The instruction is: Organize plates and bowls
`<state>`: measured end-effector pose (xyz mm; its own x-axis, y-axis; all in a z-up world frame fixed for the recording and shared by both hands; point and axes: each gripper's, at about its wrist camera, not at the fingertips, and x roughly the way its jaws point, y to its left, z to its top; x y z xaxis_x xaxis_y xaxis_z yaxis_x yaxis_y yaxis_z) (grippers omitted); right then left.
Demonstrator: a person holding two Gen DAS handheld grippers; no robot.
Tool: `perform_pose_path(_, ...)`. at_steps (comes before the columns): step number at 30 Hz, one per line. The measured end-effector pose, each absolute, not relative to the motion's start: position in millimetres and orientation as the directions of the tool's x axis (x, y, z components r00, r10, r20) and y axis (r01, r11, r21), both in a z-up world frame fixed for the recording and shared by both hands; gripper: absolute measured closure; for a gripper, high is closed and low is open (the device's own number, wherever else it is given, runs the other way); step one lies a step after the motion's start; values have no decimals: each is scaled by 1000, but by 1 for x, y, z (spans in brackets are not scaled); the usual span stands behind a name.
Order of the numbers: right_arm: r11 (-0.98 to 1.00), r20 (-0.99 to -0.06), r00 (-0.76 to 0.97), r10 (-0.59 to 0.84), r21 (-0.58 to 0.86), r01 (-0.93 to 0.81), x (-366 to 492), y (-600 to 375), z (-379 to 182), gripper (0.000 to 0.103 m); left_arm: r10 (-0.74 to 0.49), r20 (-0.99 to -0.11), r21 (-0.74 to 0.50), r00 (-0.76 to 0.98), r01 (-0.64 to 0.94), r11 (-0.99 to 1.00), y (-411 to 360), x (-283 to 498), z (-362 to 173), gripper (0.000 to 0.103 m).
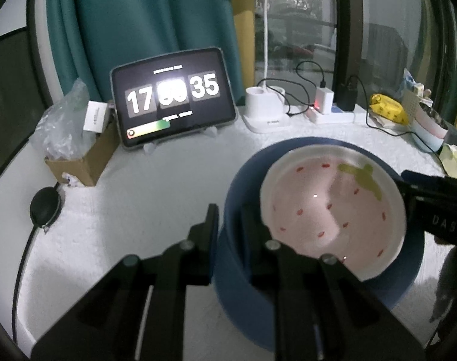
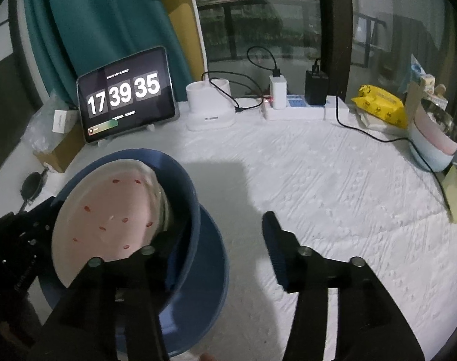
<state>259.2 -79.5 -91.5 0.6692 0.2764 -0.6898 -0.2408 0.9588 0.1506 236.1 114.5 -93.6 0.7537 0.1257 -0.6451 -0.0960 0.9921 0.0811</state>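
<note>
Lower frame, tabletop (image 2: 333,180):
Blue bowl (image 1: 237,198): contains pink strawberry bowl (image 1: 333,210), tilted.
Left tool (image 1: 228,219): clamped on blue bowl's rim.
Right tool (image 2: 222,240): jaws parted, gripping nothing.

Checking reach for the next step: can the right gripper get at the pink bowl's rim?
Probably yes. The right gripper stands open beside the pink bowl, nothing between; the left gripper clamps only the blue bowl.

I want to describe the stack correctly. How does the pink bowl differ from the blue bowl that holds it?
The pink bowl is pale with red specks and a green mark; the blue bowl is plain dark blue. The pink bowl is smaller and sits inside the blue bowl. In the right wrist view, the pink bowl lies tilted within it. Both are round and open upward.
</note>
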Motion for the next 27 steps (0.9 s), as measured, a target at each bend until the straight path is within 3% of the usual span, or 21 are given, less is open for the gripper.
perform_pose_path(7,961,-669,695,263,119,-250,254,-81,-91,36,126,-635,54,762,-119,991,116,228,-86,80)
perform_pose_path(11,960,-663,698,269,130,-247,253,-83,-88,36,111,-612,10,783,-132,991,122,221,-76,38)
perform_pose_path(12,960,-659,701,271,132,-247,252,-84,-86,36,107,-608,3,786,-133,991,122,220,-73,33)
perform_pose_path(27,952,-620,724,303,161,-260,226,-95,-68,34,107,-528,-9,843,-131,991,110,185,-56,33)
